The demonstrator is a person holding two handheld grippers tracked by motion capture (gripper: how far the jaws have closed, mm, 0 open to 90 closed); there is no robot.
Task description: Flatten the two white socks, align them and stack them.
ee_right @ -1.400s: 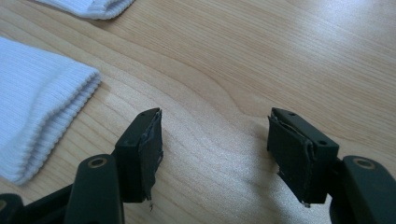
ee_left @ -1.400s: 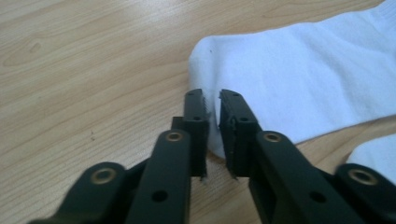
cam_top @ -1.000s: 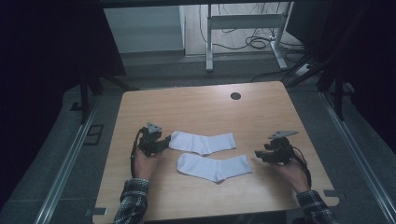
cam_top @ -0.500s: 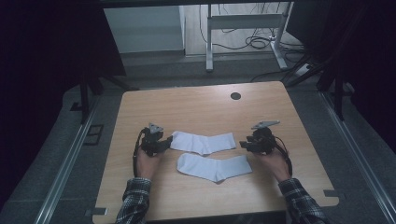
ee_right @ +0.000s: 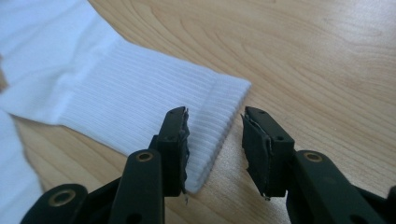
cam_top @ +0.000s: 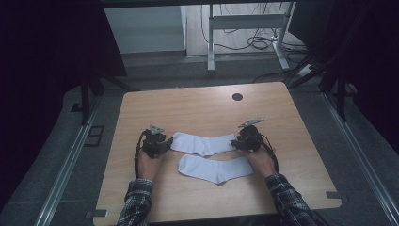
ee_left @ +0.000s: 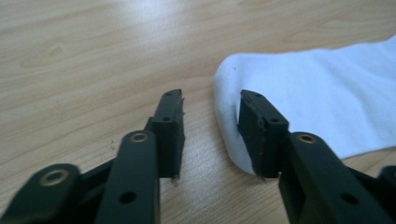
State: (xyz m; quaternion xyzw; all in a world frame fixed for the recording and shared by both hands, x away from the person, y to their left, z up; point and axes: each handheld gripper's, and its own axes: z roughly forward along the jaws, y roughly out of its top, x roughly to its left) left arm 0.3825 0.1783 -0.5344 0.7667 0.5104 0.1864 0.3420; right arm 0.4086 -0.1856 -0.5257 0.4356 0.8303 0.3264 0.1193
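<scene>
Now that our right hand-held gripper (cam_top: 235, 141) has swung in from the frame's right, both it and the left hand-held gripper (cam_top: 165, 144) straddle, jaws spread, the upper sock's (cam_top: 203, 143) ends at mid-worktop (cam_top: 197, 103), seemingly ready to pinch.

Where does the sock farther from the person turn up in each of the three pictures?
High view: the far sock lies mid-table between both grippers.
Left gripper view: its toe end sits right of centre.
Right gripper view: its ribbed cuff lies left of centre.
Shared landmark: the wooden table.
</scene>
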